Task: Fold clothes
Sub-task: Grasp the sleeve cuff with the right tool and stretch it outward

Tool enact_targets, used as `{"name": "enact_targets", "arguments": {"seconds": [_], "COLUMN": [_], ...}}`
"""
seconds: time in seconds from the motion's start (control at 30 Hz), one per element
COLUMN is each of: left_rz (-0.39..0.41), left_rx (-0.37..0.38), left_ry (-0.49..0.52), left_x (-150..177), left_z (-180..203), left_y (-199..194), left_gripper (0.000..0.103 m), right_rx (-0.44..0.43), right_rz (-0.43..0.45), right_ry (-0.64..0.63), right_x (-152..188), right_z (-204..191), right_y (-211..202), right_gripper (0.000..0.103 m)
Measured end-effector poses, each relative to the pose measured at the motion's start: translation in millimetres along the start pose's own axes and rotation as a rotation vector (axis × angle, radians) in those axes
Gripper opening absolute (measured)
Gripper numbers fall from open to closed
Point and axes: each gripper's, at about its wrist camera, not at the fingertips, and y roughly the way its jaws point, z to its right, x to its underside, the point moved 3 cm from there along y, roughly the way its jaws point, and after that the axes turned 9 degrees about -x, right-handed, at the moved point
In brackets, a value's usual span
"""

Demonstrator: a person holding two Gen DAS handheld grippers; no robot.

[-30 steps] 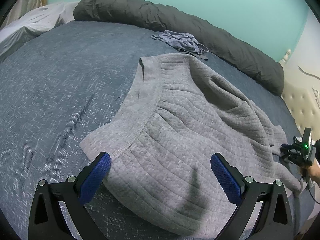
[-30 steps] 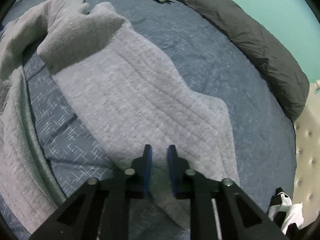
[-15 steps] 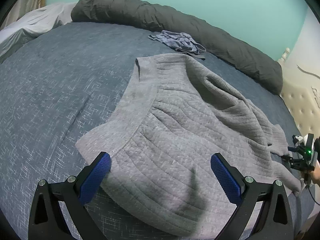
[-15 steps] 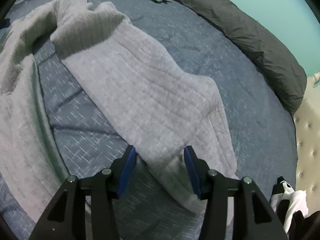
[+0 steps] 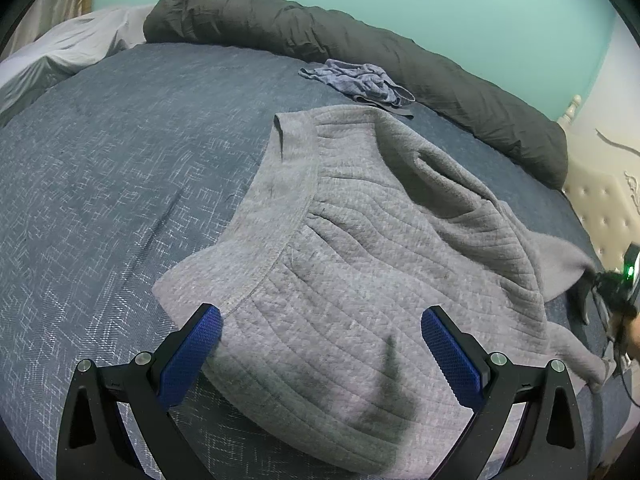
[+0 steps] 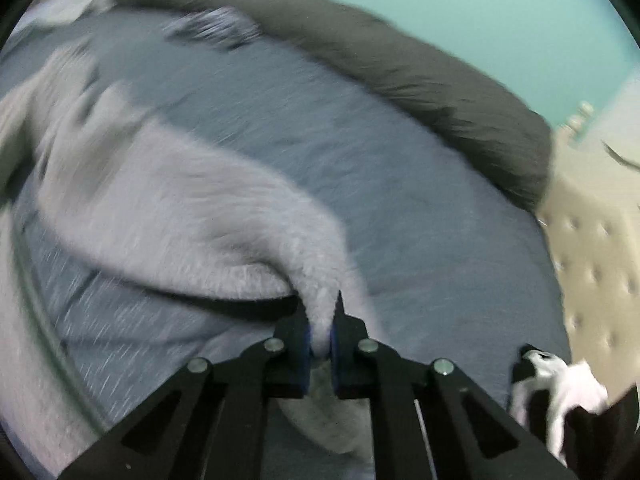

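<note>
Grey quilted garment spread on the bed, right gripper clamped on one end of it.

Left wrist view: the grey garment [image 5: 360, 264] lies rumpled on the blue bedspread [image 5: 120, 184], ribbed band toward the left, stitched lines across the cloth. The left gripper [image 5: 320, 348] hovers over the near edge, jaws released wide, nothing pinched. A small blue garment [image 5: 356, 82] lies beside the dark rolled duvet [image 5: 360, 48]. Right wrist view, blurred: the right gripper [image 6: 320, 340] is clenched on a lifted end of the grey garment [image 6: 192, 216]; only here shows a black-and-white cloth [image 6: 560, 392] at lower right.
</note>
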Motion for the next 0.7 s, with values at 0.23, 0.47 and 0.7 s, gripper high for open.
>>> {"name": "enact_targets", "arguments": {"seconds": [0.23,0.47,0.7], "left_rz": [-0.002,-0.005,-0.009], "left_rx": [-0.003,-0.01,-0.016], "left_ry": [0.005,0.006,0.011], "left_x": [0,0,0], "left_z": [0,-2,-1], "left_y": [1,4,5], "left_gripper": [0.102,0.102,0.102], "right_rx": [0.177,0.231,0.165], "right_rz": [0.023,-0.004,-0.092], "right_ry": [0.118,0.183,0.218], "right_x": [-28,-50,-53], "right_z": [64,95,101], "right_y": [-24,-26,-3], "right_gripper": [0.006,0.006,0.006]}}
